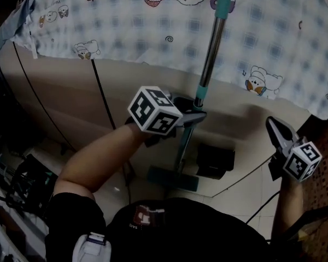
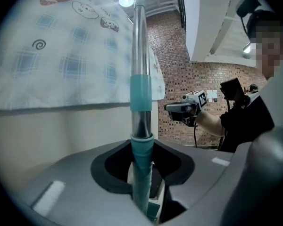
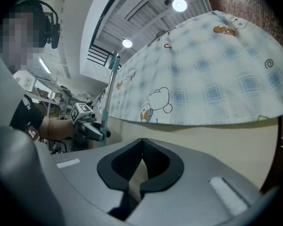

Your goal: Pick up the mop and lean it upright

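Gripping the mop at its teal collar, your left gripper had its jaws clamped on the handle. The handle stood near upright in front of the checked cloth, with the mop head down on the floor below the cloth's edge. Your right gripper hung below the cloth's right end, jaws pressed together on nothing.

your head camera looks steeply down at the checked cloth. each gripper camera rides close behind its jaws, facing the other: one shows the right gripper, one the left gripper; all share the mop pole.
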A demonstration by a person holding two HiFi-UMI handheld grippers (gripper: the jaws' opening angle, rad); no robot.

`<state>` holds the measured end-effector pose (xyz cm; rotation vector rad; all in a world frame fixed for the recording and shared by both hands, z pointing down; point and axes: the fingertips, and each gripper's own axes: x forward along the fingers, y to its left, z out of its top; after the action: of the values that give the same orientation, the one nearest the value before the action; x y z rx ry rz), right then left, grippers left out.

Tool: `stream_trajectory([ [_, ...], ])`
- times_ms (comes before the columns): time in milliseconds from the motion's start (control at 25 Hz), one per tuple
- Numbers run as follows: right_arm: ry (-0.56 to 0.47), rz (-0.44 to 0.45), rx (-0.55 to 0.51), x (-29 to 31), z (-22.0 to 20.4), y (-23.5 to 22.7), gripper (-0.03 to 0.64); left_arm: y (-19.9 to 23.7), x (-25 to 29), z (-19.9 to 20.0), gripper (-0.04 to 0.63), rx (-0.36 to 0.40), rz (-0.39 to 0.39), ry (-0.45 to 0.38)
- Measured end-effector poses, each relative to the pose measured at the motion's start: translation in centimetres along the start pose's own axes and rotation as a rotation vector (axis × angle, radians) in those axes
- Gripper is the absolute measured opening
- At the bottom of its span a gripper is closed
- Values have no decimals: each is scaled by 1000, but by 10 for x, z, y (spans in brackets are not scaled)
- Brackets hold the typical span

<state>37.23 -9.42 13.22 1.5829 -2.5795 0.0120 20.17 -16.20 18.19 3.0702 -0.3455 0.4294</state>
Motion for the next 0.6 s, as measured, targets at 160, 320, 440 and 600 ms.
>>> stream_trajectory([
  [160, -11, -4, -2, 2, -44, -2, 15, 0, 23, -64, 130, -12, 24, 57],
  [320, -28, -6, -3, -11, -118, 9, 15, -13, 45, -161, 130, -36, 48, 141],
  [440, -25, 0, -6, -16, -151, 12, 15, -12, 55, -215, 129, -43, 75, 196],
  [600, 0, -1, 32, -16, -202, 8, 15, -12, 72, -289, 129, -50, 99, 286],
])
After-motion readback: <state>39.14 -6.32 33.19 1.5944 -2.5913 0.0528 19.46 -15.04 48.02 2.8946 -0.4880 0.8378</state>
